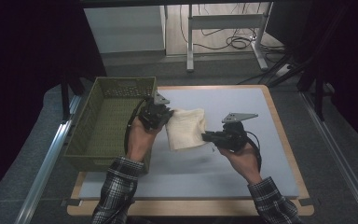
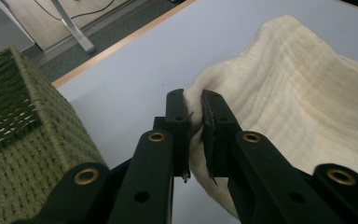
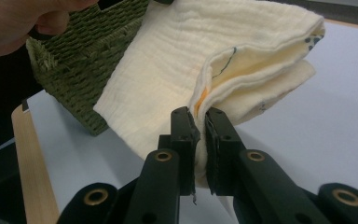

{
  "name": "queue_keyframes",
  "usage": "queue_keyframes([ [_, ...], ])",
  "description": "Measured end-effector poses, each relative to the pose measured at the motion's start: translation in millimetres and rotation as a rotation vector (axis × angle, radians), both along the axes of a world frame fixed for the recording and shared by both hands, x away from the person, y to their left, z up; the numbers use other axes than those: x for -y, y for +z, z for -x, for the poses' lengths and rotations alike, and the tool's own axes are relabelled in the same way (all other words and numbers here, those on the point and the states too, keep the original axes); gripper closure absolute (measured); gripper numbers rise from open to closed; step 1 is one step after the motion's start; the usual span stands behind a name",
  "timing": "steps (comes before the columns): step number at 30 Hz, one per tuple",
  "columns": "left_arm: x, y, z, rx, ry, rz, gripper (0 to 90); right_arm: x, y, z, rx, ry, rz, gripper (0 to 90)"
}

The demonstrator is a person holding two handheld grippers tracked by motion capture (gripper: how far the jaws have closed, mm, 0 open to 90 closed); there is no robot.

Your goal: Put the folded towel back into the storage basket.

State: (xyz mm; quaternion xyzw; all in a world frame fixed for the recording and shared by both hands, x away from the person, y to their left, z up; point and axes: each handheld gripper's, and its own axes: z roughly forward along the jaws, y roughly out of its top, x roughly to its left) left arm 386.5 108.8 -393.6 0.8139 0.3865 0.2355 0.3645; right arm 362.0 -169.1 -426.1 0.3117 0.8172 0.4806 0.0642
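Folded cream cloth (image 1: 186, 128), softly ribbed

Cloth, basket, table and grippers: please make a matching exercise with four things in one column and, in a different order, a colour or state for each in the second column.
Things:
1. cloth
2. basket
3. table
4. left hand-held gripper

Colour or state:
A. green and woven
B. jaws closed on an edge of the cloth
C. pale cream, folded, held up between both grippers
D. light grey top with a wooden edge

Right pairs: 1-C, 2-A, 3-D, 4-B
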Motion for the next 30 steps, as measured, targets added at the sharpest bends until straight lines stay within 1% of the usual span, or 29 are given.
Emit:
queue_keyframes([
  [8, -20.1, 9.5, -2.6, 0.012, 0.029, -0.008, 82.1, -16.9, 10.2, -6.4, 0.006, 0.012, -0.023, 83.0],
  [9, -23.2, 10.2, -3.0, 0.014, 0.035, -0.009, 82.1, -19.6, 11.2, -6.8, 0.002, 0.014, -0.022, 82.9],
  [13, -33.8, 11.7, -4.7, 0.014, 0.055, -0.009, 82.1, -32.0, 14.3, -9.0, 0.013, 0.028, -0.022, 82.9],
  [16, -42.7, 13.8, -6.0, 0.017, 0.064, -0.016, 82.1, -41.2, 15.9, -10.8, 0.012, 0.033, -0.021, 82.9],
  [17, -44.4, 14.0, -6.0, 0.021, 0.071, -0.008, 82.1, -44.3, 16.3, -11.6, 0.015, 0.034, -0.023, 82.9],
  [18, -47.5, 15.2, -6.2, 0.022, 0.075, -0.012, 82.1, -46.7, 16.7, -12.2, 0.016, 0.036, -0.024, 82.9],
  [23, -62.6, 21.0, -5.3, 0.031, 0.101, -0.016, 82.1, -66.1, 20.4, -16.1, 0.022, 0.043, -0.026, 82.9],
  [25, -70.7, 23.4, -4.6, 0.039, 0.118, -0.009, 82.1, -74.5, 21.7, -17.4, 0.025, 0.045, -0.027, 82.8],
  [30, -91.3, 29.1, -1.5, 0.046, 0.153, -0.01, 82.1, -96.5, 23.1, -20.1, 0.024, 0.054, -0.046, 82.8],
])
